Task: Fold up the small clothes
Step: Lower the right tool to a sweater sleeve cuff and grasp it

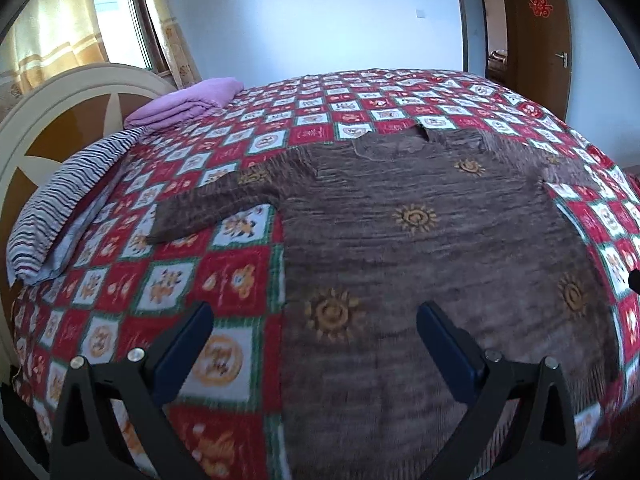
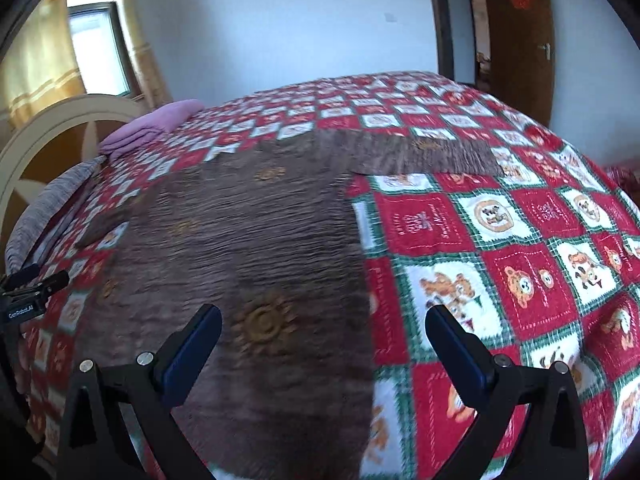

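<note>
**Brown sweater flat on bed, both grippers empty**

Left wrist view: the left gripper has its jaws wide apart above the brown sweater, which lies spread on the checked bedspread, one sleeve reaching left.

Right wrist view: the right gripper has its jaws apart over the sweater's right edge; the other sleeve extends far right.

Left gripper and right gripper — both spread wide, empty, angled downward.

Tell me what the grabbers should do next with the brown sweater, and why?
Probably lower the left gripper and close its jaws on the near left edge of the brown sweater. The sweater lies flat and unfolded on the checkered blanket, both sleeves spread out, and both the left and right gripper hover open, holding nothing.
</note>
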### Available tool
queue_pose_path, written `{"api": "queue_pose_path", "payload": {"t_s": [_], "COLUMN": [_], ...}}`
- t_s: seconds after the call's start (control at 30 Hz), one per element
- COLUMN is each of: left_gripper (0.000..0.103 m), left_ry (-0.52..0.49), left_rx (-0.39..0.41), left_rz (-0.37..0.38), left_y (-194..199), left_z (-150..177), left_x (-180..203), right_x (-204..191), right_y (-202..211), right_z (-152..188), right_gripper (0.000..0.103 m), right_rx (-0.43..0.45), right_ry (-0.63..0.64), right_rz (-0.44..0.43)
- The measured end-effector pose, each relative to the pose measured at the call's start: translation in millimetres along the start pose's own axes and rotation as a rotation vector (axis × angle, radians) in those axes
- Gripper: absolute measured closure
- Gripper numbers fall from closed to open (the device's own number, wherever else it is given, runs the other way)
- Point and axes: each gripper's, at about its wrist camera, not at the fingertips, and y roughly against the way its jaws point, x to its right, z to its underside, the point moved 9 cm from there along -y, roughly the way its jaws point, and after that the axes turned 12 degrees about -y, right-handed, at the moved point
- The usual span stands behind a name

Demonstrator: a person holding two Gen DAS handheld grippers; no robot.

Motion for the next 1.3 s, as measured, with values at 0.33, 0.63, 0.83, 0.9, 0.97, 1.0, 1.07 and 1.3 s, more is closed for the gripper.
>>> {"api": "queue_pose_path", "payload": {"t_s": [0.33, 0.63, 0.83, 0.9, 0.97, 1.0, 1.07, 1.3], "left_gripper": [0.000, 0.000, 0.000, 0.000, 0.000, 0.000, 0.000, 0.000], "left_ry": [0.024, 0.019, 0.026, 0.037, 0.048, 0.051, 0.054, 0.064], "left_rx": [0.010, 0.055, 0.045, 0.036, 0.029, 0.023, 0.012, -0.010], "left_rz": [-0.020, -0.040, -0.040, -0.040, -0.052, -0.052, -0.053, -0.065], "left_y": [-54, -97, -126, -137, -145, -151, -160, -175], "left_z": [-36, -82, -97, -101, -105, -107, -111, -113], "left_x": [-4, -1, -1, -6, -10, -11, -12, -7], "right_x": [45, 107, 151, 167, 181, 186, 199, 226], "right_y": [-51, -83, -107, -117, -128, -134, -147, -185], "right_z": [-49, -118, -161, -174, -189, -195, -210, -240], "right_gripper": [0.001, 0.018, 0.037, 0.039, 0.039, 0.040, 0.042, 0.052], "right_rx": [-0.001, 0.040, 0.047, 0.047, 0.045, 0.045, 0.037, 0.007], "right_ry": [-0.067, -0.173, -0.251, -0.275, -0.290, -0.294, -0.317, -0.358], "right_rz": [0.064, 0.134, 0.163, 0.181, 0.196, 0.201, 0.205, 0.209]}}
